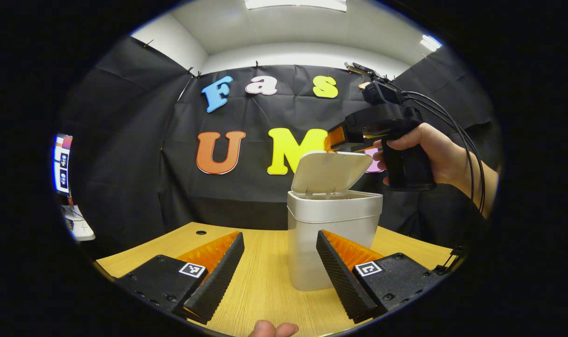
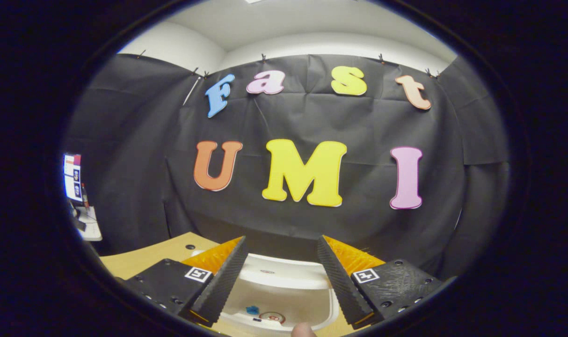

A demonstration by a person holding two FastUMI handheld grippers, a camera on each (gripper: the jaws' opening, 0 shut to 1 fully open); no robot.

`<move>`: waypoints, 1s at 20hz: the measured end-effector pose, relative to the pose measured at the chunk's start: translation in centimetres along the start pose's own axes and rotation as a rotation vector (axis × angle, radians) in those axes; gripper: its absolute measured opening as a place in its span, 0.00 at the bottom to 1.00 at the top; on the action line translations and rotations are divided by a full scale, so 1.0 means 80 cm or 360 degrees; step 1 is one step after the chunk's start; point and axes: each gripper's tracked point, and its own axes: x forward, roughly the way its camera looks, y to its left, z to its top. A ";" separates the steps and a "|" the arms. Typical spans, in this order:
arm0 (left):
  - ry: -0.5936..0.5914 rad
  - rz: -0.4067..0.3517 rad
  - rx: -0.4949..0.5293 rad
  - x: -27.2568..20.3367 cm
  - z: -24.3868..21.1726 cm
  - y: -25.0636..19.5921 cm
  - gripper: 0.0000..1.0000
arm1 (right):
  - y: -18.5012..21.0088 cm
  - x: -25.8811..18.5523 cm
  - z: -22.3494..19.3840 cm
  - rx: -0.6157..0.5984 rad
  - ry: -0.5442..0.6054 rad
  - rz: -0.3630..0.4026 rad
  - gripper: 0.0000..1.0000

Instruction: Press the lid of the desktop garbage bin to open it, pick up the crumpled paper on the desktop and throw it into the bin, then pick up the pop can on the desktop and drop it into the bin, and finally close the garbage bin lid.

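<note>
Wooden desktop (image 1: 265, 281) carries white bin (image 1: 328, 234), lid (image 1: 331, 171) raised. Right gripper (image 1: 333, 140) at lid's 12 o'clock, released, empty. Left gripper (image 1: 279, 276) released, empty.

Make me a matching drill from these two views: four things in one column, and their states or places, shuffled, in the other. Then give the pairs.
Things
1. bin lid
2. left gripper
3. right gripper
4. garbage bin

States or places
A. above the bin's opening, jaws apart
B. tipped up, open
C. standing on the wooden table
D. low over the table near the bin, jaws apart and empty

Pairs: 1-B, 2-D, 3-A, 4-C
</note>
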 end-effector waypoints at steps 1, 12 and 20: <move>0.0004 0.0002 0.0011 0.000 -0.004 0.000 1.00 | -0.001 -0.002 -0.010 -0.0032 0.0006 -0.0011 0.94; -0.0001 0.0037 0.0035 0.006 -0.016 0.013 1.00 | 0.008 0.011 -0.092 0.0137 0.0109 -0.0023 0.95; 0.0065 0.0002 0.0015 0.017 -0.040 0.001 1.00 | 0.011 0.011 -0.107 0.0186 0.0090 -0.0056 0.96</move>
